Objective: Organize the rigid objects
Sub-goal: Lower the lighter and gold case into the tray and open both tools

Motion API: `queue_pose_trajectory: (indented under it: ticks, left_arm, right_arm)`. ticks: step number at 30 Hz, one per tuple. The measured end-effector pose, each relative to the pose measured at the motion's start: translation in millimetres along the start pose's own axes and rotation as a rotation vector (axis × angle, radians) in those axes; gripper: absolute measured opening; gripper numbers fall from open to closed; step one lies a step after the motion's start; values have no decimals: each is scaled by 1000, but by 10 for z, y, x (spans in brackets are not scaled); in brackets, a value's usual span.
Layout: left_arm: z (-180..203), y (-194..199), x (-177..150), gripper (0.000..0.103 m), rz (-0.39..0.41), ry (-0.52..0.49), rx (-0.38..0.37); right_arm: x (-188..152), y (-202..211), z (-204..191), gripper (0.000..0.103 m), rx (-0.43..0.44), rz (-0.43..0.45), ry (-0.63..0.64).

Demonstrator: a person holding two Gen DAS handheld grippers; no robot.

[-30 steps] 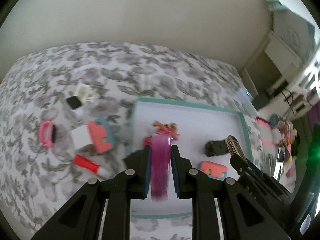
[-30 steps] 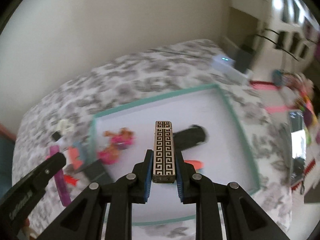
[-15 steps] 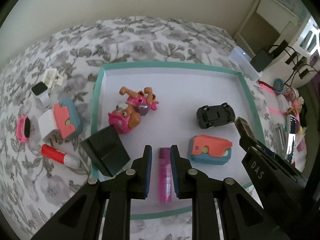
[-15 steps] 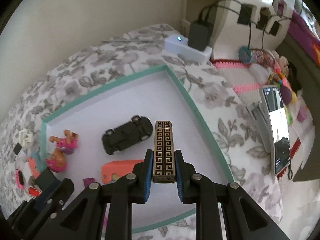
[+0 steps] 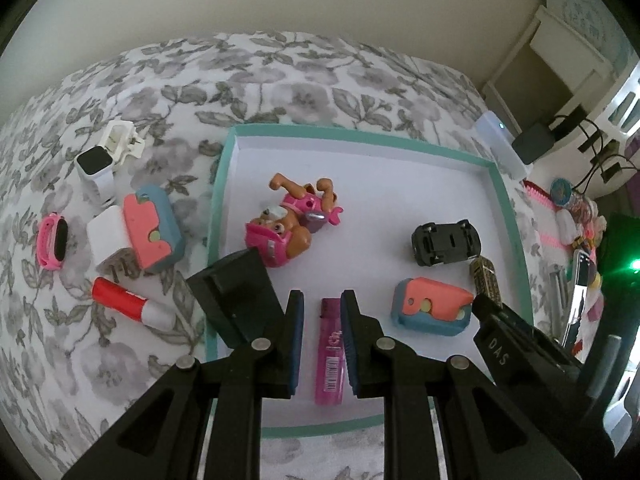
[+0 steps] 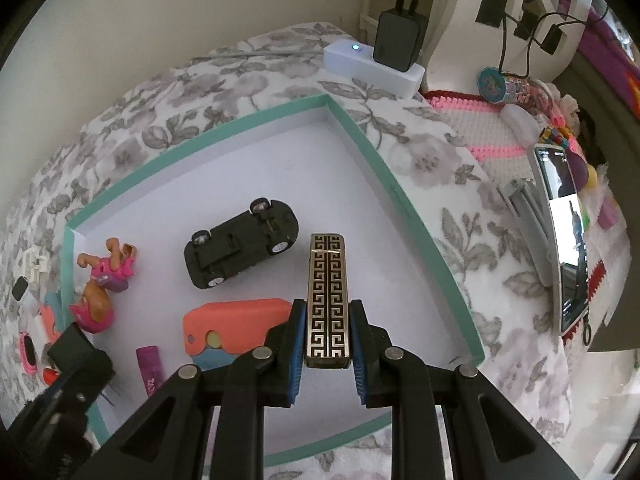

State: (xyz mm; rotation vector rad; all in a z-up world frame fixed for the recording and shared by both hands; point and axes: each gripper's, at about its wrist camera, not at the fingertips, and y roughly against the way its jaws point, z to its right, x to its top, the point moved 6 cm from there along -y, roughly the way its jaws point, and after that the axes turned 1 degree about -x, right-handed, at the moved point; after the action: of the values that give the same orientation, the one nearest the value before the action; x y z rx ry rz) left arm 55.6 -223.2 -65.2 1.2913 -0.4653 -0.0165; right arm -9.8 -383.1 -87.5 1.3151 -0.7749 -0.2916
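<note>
Two grippers work over one teal-rimmed tray (image 5: 516, 220) with a white floor, set on a grey floral bedspread (image 5: 280, 64).

Left gripper (image 5: 322, 344): fingers closed on one pink translucent lighter (image 5: 331, 354), which points steeply down above the near part of the tray floor.

Right gripper (image 6: 328, 334): fingers closed on one gold-and-black key-pattern lighter (image 6: 327, 300), held above the tray's right half, near the car.

Inside the tray, counted:
- one black toy car (image 6: 240, 242), lying upside down with its wheels up;
- one pink-and-brown toy dog figure (image 5: 294, 220), on its side;
- one coral-and-blue block (image 5: 430, 312), near the front right.

One black box (image 5: 236, 300) rests tilted across the tray's left rim.

Outside the tray, on the bedspread to the left:
- one second coral-and-blue block (image 5: 154, 234), touching one white plug adapter (image 5: 108, 242);
- one red-and-white tube (image 5: 130, 302);
- one pink watch (image 5: 52, 242);
- one white smartwatch (image 5: 96, 166);
- one white clip (image 5: 120, 138).
</note>
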Motion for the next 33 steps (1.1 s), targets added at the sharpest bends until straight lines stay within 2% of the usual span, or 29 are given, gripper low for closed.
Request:
queue_pose_trajectory:
  ticks: [10, 12, 13, 15, 18, 21, 23, 28, 30, 33]
  left_arm:
    - [-68, 15, 10, 20, -3, 6, 37]
    - [-90, 28, 18, 21, 1, 11, 45]
    - [-96, 33, 22, 22, 4, 12, 49]
    - [-125, 53, 32, 24, 10, 18, 60]
    - [-193, 93, 55, 40, 26, 43, 69]
    - [-251, 142, 81, 44, 42, 76, 47]
    - [-304, 182, 93, 66, 55, 91, 75]
    - [-442, 271, 131, 68, 87, 151, 59]
    - [-511, 303, 144, 69, 100, 167, 74]
    - [-657, 319, 143, 79, 108, 196, 109]
  right_arm:
    - [25, 56, -16, 24, -38, 25, 10]
    - [37, 91, -52, 30, -28, 38, 21]
    - [39, 106, -77, 35, -21, 45, 27]
    - [40, 136, -148, 38, -12, 58, 49]
    - [28, 164, -260, 38, 9, 66, 79]
    - [10, 168, -377, 42, 41, 66, 107]
    - [-1, 162, -429, 51, 52, 66, 120]
    - [-13, 172, -454, 63, 53, 69, 120]
    - [-20, 181, -461, 64, 59, 70, 121]
    - [-20, 184, -476, 71, 60, 75, 129]
